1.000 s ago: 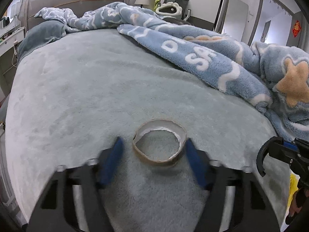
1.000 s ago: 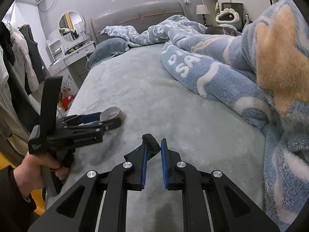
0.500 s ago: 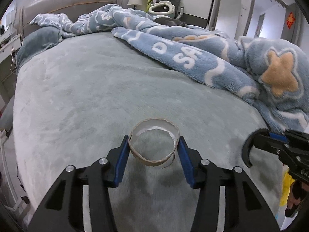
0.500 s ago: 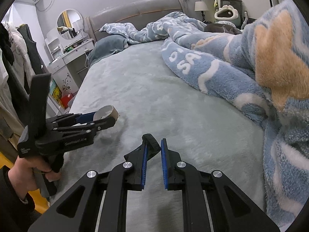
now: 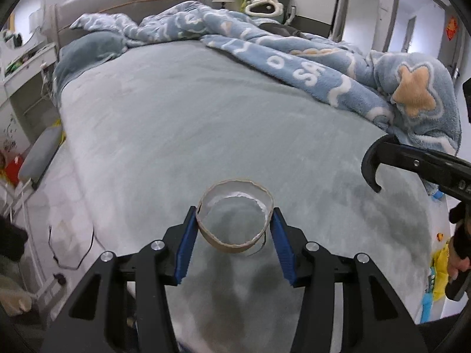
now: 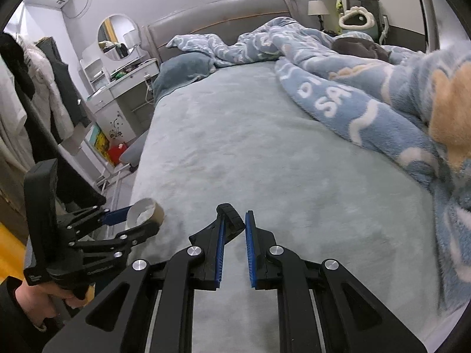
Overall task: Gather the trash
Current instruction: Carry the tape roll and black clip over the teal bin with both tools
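gripping cardboard ring [image 5: 235, 220] between left gripper [image 5: 234, 225] pads, above bed [image 5: 182, 123].

Both wrist views tilt down over bed [image 5: 206, 123], toward headboard [image 6: 217, 14]; shared.

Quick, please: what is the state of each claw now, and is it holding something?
Left claw: closed on the cardboard ring.
Right claw: closed, holding nothing.

The bed [image 5: 182, 123] has a plain grey-green plush cover; the blanket [image 5: 309, 67] is light blue with white letters and squiggles and a tan star; the cardboard ring [image 5: 235, 216] is brown outside, white inside; gripper pads [image 5: 185, 241] are blue
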`<state>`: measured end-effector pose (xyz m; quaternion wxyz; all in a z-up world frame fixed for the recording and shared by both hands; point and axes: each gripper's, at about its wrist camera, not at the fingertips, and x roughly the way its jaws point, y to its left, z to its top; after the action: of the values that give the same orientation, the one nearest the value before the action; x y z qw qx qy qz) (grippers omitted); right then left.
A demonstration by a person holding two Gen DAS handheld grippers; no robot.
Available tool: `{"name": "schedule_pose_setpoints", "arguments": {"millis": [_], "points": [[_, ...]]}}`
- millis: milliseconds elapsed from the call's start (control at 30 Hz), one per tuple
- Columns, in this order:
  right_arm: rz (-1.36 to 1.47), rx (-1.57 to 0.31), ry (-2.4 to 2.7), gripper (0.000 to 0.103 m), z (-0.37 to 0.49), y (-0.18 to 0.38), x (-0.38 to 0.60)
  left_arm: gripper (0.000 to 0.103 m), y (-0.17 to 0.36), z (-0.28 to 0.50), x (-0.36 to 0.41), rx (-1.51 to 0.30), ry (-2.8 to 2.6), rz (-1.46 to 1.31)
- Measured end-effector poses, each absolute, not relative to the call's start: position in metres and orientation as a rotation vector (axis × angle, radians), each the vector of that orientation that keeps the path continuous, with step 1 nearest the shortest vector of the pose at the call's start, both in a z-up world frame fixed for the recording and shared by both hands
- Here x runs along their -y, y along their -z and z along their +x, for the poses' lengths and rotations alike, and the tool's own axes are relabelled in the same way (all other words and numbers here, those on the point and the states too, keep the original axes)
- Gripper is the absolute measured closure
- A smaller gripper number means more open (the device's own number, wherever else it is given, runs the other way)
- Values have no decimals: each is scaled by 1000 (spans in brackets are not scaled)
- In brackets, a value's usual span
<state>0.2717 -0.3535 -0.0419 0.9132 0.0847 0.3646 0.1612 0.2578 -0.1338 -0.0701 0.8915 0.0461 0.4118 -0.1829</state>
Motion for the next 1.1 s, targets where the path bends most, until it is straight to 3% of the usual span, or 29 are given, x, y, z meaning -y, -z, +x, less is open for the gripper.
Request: {"name": "schedule_pose_setpoints", "arguments": {"millis": [1100], "points": [[20, -857, -549, 90, 236, 57, 147, 50, 138, 206, -59, -1132, 84, -40]]}}
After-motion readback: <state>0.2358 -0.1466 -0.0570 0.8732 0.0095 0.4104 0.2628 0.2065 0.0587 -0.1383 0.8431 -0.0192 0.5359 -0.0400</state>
